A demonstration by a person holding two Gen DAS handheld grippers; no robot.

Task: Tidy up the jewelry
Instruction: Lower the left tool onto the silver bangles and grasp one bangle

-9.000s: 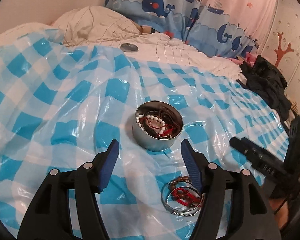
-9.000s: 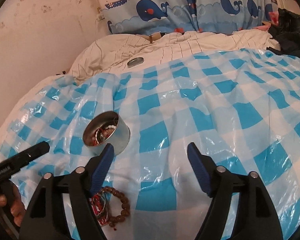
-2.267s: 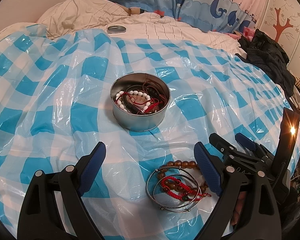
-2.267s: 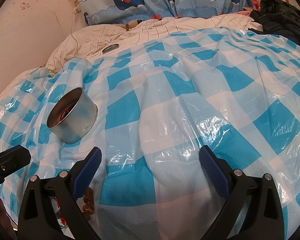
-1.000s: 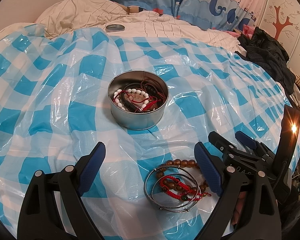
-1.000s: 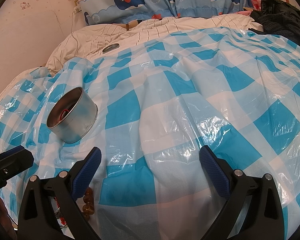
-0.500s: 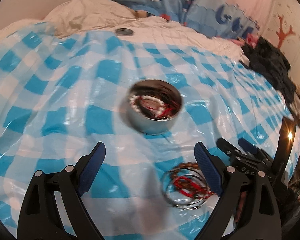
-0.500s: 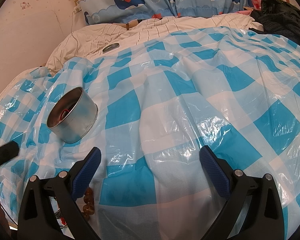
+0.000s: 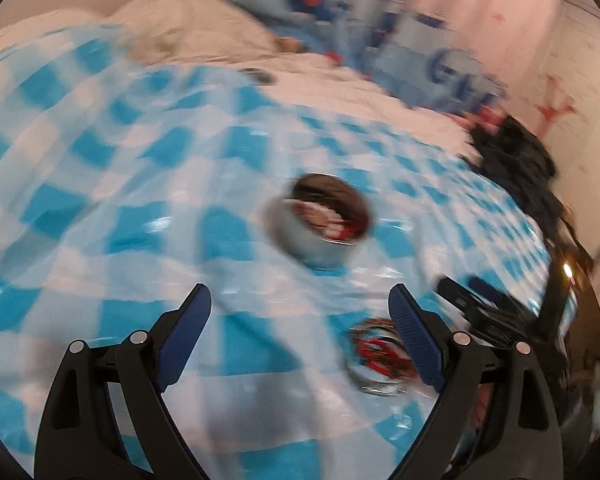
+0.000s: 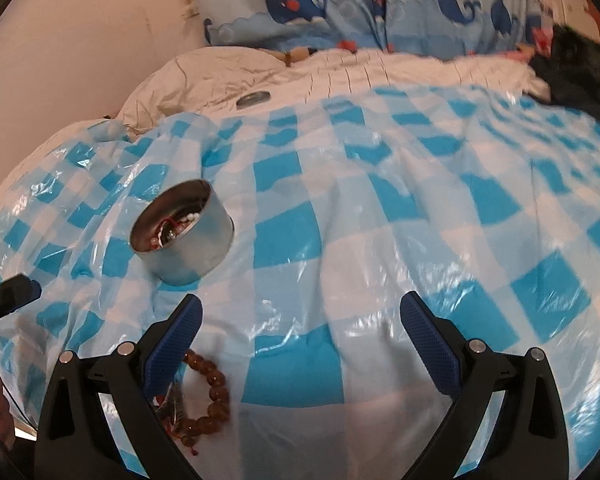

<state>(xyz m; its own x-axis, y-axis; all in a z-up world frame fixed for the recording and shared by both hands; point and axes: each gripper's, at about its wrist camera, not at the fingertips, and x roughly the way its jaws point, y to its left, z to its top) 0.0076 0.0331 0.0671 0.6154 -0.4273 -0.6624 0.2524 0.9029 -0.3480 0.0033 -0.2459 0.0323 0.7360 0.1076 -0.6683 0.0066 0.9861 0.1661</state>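
A round metal tin (image 9: 320, 220) with bracelets in it stands on the blue-checked plastic sheet (image 9: 100, 208); it also shows in the right wrist view (image 10: 184, 232). A loose pile of jewelry (image 9: 376, 356), silver bangles, a red cord and brown beads, lies near the tin; the brown bead bracelet (image 10: 210, 404) shows by my right gripper's left finger. My left gripper (image 9: 300, 320) is open and empty, the pile behind its right finger. My right gripper (image 10: 300, 320) is open and empty above the sheet. The left wrist view is blurred.
The tin's lid (image 10: 253, 99) lies on the white quilt (image 10: 340, 76) at the back. Whale-print curtains (image 10: 340, 8) hang behind. Dark clothes (image 10: 580, 68) lie at the right edge of the bed. The left gripper's tip (image 10: 8, 292) shows at the left edge of the right wrist view.
The left gripper has swung left, so tin and pile shift right in its blurred view. The right gripper has pulled back and risen; the tin's inside and the bead bracelet now show.
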